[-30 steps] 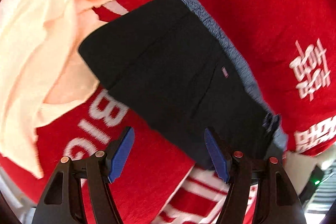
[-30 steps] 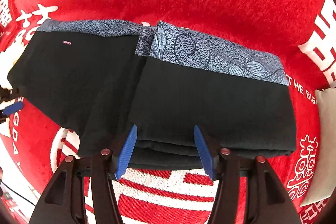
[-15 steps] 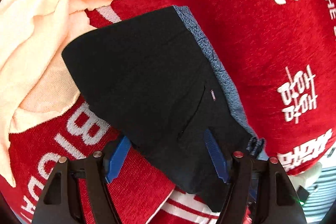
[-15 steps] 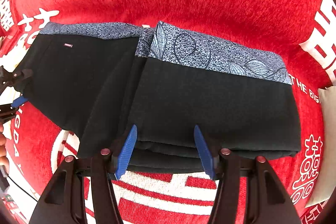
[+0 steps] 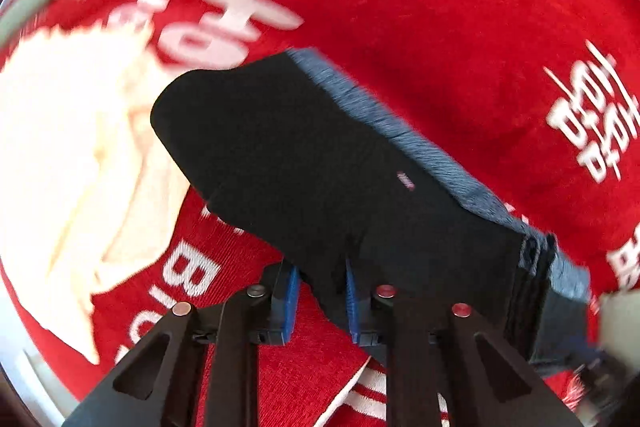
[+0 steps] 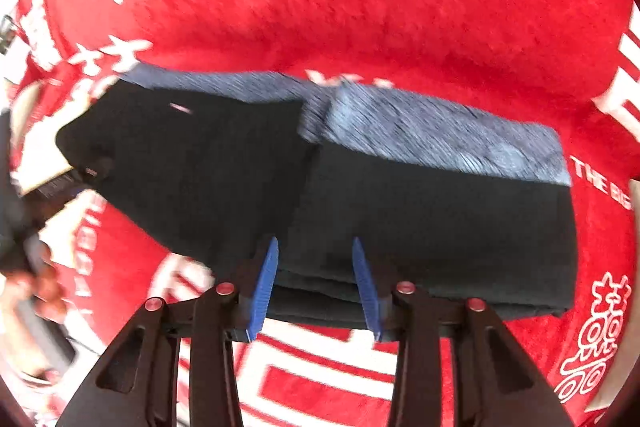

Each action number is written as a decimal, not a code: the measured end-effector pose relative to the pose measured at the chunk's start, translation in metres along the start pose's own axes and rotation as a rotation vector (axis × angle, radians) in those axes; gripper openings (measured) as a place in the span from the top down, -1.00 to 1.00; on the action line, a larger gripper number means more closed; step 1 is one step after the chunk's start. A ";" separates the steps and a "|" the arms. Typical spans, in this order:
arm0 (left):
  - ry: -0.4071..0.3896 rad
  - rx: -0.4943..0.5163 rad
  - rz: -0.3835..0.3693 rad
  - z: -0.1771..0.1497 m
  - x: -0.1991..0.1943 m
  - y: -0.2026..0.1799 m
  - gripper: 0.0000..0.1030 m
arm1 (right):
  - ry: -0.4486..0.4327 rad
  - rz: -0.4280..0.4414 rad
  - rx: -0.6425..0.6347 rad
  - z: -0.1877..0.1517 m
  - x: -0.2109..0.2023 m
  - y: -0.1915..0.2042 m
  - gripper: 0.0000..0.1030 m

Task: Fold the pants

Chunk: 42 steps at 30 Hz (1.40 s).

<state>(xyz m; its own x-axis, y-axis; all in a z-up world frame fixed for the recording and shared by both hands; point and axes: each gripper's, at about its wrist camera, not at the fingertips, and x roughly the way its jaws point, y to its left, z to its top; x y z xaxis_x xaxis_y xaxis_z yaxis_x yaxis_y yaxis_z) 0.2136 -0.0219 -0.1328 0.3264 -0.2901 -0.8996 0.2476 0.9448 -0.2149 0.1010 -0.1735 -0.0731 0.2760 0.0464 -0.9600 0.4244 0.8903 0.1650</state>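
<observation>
The black pants (image 5: 304,163) with a blue patterned waistband lie partly folded on the red cloth. My left gripper (image 5: 320,287) is shut on the near edge of their unfolded left part, which is lifted off the cloth. In the right wrist view the pants (image 6: 420,219) show a folded stack on the right. My right gripper (image 6: 314,267) is open, its blue pads either side of the stack's near edge. The left gripper shows blurred at the pants' far left edge in that view.
A red cloth (image 5: 440,27) with white characters covers the surface. A cream garment (image 5: 68,155) lies bunched left of the pants. A pale object (image 6: 636,195) sits at the right edge. The person's hand (image 6: 36,283) is at the left.
My left gripper has moved forward onto the pants' edge, closed on it and lifted it. My right gripper has narrowed slightly and stays open at the stack's edge.
</observation>
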 end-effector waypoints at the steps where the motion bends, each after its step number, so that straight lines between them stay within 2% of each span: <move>1: -0.011 0.023 0.008 0.000 -0.004 -0.006 0.60 | 0.005 0.030 -0.007 0.009 -0.006 0.004 0.12; 2: -0.021 0.047 0.015 -0.001 -0.007 -0.012 0.60 | 0.017 0.061 -0.025 0.023 -0.013 0.012 0.05; 4: -0.039 0.098 0.030 -0.003 -0.013 -0.024 0.60 | 0.042 0.104 -0.058 0.046 -0.021 0.028 -0.39; 6: -0.054 0.144 0.047 -0.003 -0.016 -0.035 0.60 | 0.081 0.167 -0.106 0.078 -0.027 0.054 -0.58; 9: -0.069 0.179 0.067 -0.003 -0.015 -0.043 0.60 | 0.197 0.242 -0.188 0.129 -0.019 0.108 -0.60; 13: -0.083 0.197 0.083 -0.003 -0.017 -0.046 0.60 | 0.358 0.256 -0.290 0.168 0.010 0.181 -0.62; 16: -0.085 0.195 0.084 -0.003 -0.017 -0.043 0.60 | 0.490 0.225 -0.421 0.175 0.041 0.239 -0.66; 20: -0.085 0.192 0.089 -0.005 -0.018 -0.043 0.60 | 0.611 0.069 -0.626 0.162 0.080 0.300 -0.67; 23: -0.094 0.204 0.089 -0.005 -0.019 -0.045 0.60 | 0.704 -0.012 -0.709 0.145 0.106 0.316 -0.67; 24: -0.093 0.206 0.090 -0.005 -0.020 -0.045 0.60 | 0.715 -0.027 -0.719 0.142 0.110 0.315 -0.59; 25: -0.088 0.206 0.090 -0.005 -0.019 -0.045 0.60 | 0.717 -0.039 -0.728 0.140 0.113 0.313 -0.08; 27: -0.086 0.211 0.095 -0.005 -0.020 -0.046 0.60 | 0.701 -0.014 -0.695 0.144 0.111 0.304 0.59; 31: -0.104 0.244 0.067 -0.004 -0.031 -0.057 0.60 | 0.567 0.083 -0.642 0.152 0.080 0.273 0.65; 35: -0.137 0.307 0.046 -0.007 -0.049 -0.082 0.60 | 0.447 0.213 -0.506 0.163 0.041 0.224 0.65; 42: -0.163 0.431 -0.024 -0.015 -0.082 -0.135 0.60 | 0.288 0.385 -0.287 0.162 -0.020 0.135 0.65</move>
<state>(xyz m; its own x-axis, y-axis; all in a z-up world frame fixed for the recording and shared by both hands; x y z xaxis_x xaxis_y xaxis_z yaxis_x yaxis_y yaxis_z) 0.1402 -0.1231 -0.0357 0.4465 -0.3636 -0.8176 0.6020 0.7981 -0.0262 0.2921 -0.1274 0.0053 0.1008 0.4783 -0.8724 0.0764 0.8706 0.4861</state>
